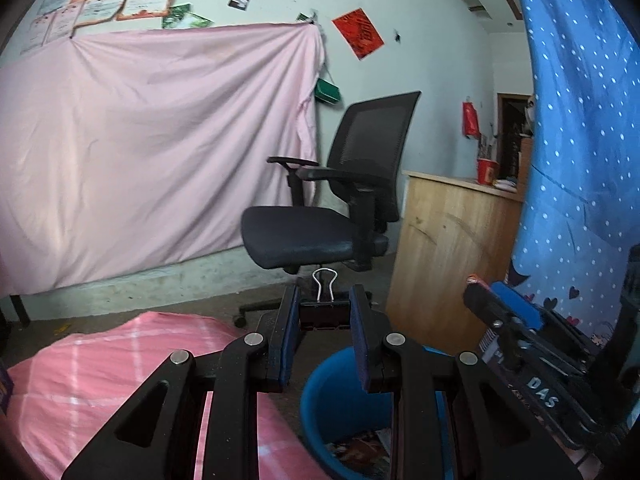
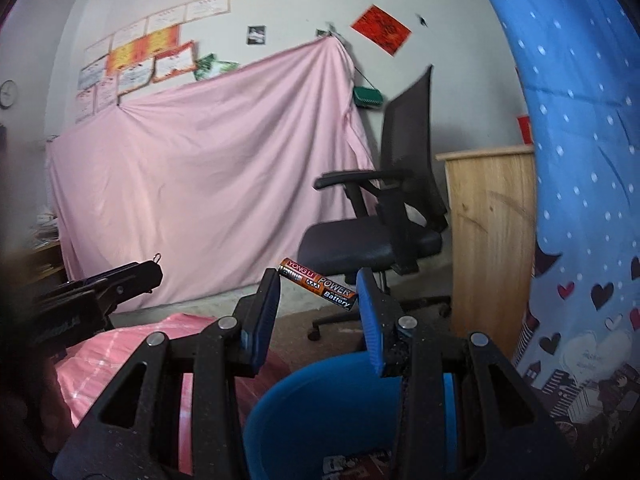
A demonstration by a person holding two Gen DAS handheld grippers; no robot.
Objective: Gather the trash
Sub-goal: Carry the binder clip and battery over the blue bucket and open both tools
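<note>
My left gripper [image 1: 325, 314] is shut on a black binder clip [image 1: 324, 312] whose wire handles stick up between the blue pads. Below it stands a blue bin [image 1: 320, 396] with paper scraps at its bottom. My right gripper [image 2: 318, 286] is shut on an orange and black battery [image 2: 318, 283], held end to end across the pads, above the same blue bin [image 2: 304, 400]. The right gripper [image 1: 504, 312] shows at the right of the left wrist view, and the left gripper [image 2: 152, 272] shows at the left of the right wrist view. Both hang side by side over the bin.
A black office chair [image 1: 340, 216] stands behind the bin on the concrete floor. A wooden cabinet [image 1: 452, 256] is to its right, a blue dotted curtain [image 1: 580, 140] beside it. A pink checked bed cover [image 1: 100, 384] lies left of the bin. A pink sheet [image 1: 152, 148] covers the wall.
</note>
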